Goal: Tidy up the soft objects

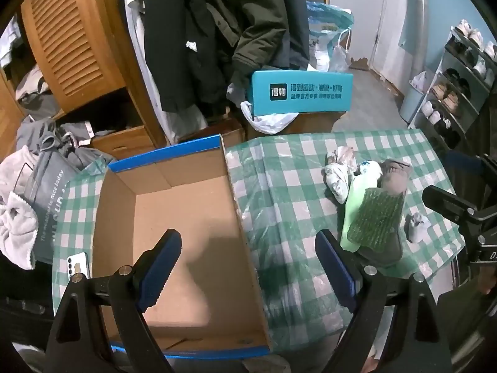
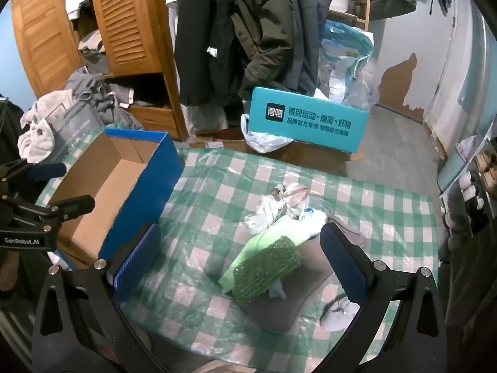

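Observation:
An empty cardboard box (image 1: 186, 217) with blue outer walls sits on the left of the green-checked table; it also shows in the right wrist view (image 2: 118, 180). A pile of soft things lies on the right: a dark green knitted cloth (image 1: 377, 214) (image 2: 267, 270), a light green cloth (image 1: 357, 205) (image 2: 270, 239), a grey garment (image 2: 295, 295), white patterned socks (image 1: 338, 174) (image 2: 273, 208) and a small grey sock (image 1: 417, 222) (image 2: 338, 307). My left gripper (image 1: 248, 267) is open over the box's right wall. My right gripper (image 2: 242, 261) is open just above the pile.
A phone (image 1: 79, 264) lies on the table left of the box. A grey bag (image 1: 49, 199) with towels stands at the table's left edge. A teal box (image 1: 301, 93), hanging coats, a wooden wardrobe and a shoe rack (image 1: 456, 87) stand beyond the table.

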Demonstrator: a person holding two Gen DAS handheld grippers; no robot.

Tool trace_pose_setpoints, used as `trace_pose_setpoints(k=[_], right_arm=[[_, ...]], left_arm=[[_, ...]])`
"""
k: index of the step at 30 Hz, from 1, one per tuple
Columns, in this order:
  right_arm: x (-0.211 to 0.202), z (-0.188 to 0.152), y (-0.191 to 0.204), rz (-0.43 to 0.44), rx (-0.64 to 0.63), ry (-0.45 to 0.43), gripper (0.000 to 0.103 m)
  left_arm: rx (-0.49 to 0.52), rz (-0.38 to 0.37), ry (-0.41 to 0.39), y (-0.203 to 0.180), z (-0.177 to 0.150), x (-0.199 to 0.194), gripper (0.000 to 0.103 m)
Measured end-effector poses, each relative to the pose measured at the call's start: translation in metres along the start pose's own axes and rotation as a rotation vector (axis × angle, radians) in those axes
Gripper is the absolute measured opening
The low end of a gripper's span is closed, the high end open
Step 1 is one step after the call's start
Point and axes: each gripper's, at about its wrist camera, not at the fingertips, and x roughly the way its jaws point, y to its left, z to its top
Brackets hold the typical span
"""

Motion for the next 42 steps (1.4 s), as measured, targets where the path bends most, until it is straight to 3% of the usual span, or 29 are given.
trace_pose_setpoints(k=[42], right_arm=[[0.000, 0.000, -0.005, -0.013, 0.004, -0.003, 0.101]], left_arm=[[0.011, 0.004, -0.008, 0.003, -0.006, -0.006, 0.089]])
